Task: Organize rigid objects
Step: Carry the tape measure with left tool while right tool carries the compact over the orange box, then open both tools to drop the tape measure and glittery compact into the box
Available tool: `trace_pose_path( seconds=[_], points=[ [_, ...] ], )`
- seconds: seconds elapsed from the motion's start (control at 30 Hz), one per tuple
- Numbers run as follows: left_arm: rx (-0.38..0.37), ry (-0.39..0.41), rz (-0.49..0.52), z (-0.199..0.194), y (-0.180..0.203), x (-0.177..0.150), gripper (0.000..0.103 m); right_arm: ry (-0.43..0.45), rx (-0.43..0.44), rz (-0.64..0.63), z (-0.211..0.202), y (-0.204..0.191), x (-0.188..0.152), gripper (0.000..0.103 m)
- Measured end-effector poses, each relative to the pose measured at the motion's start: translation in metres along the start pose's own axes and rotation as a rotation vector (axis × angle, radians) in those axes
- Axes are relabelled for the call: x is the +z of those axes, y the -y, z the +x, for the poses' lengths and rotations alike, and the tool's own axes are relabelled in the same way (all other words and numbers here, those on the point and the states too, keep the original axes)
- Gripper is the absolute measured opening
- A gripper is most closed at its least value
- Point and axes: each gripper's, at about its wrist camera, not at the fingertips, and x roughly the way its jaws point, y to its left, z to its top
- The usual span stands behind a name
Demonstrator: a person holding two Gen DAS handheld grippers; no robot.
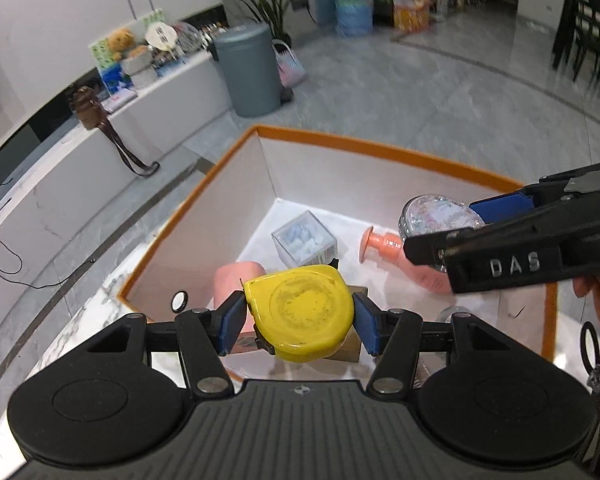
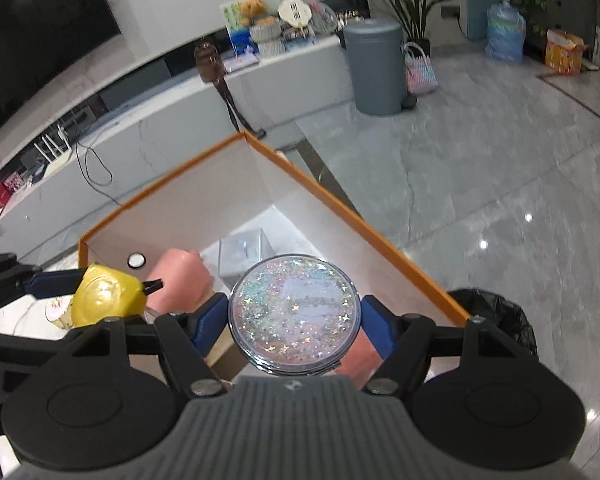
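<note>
My left gripper (image 1: 298, 314) is shut on a yellow tape measure (image 1: 300, 312), held over the near edge of an orange-rimmed white box (image 1: 380, 148). My right gripper (image 2: 294, 320) is shut on a round glitter-filled compact (image 2: 294, 314) above the same box (image 2: 340, 200). In the left wrist view the right gripper (image 1: 456, 228) comes in from the right with the compact (image 1: 436, 212). In the right wrist view the tape measure (image 2: 104, 296) shows at the left. Inside the box lie a clear plastic cube (image 1: 304, 238), a pink pump bottle (image 1: 404, 256) and a pink rounded item (image 2: 180, 276).
The box stands on a marbled white table (image 1: 84, 312). Beyond it are grey tiled floor, a grey bin (image 1: 248, 72), a low white bench with toys (image 1: 140, 60) and a brown bag (image 1: 88, 108). A black bin bag (image 2: 500, 316) sits right of the box.
</note>
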Motion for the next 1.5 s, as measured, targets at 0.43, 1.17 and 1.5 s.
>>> trace_pose_path(
  seconds=[0.43, 1.17, 1.5],
  points=[
    [0.114, -0.12, 0.189, 0.046, 0.006, 0.022, 0.065, -0.122, 0.02, 0.038, 0.027, 0.003, -0.008, 0.071],
    [0.131, -0.25, 0.31, 0.129, 0.018, 0.05, 0.065, -0.222, 0.046, -0.038, 0.052, -0.012, -0.007, 0.072],
    [0.137, -0.239, 0.343, 0.13, 0.024, 0.049, 0.085, -0.185, 0.034, -0.048, 0.049, -0.011, -0.003, 0.084]
  ],
)
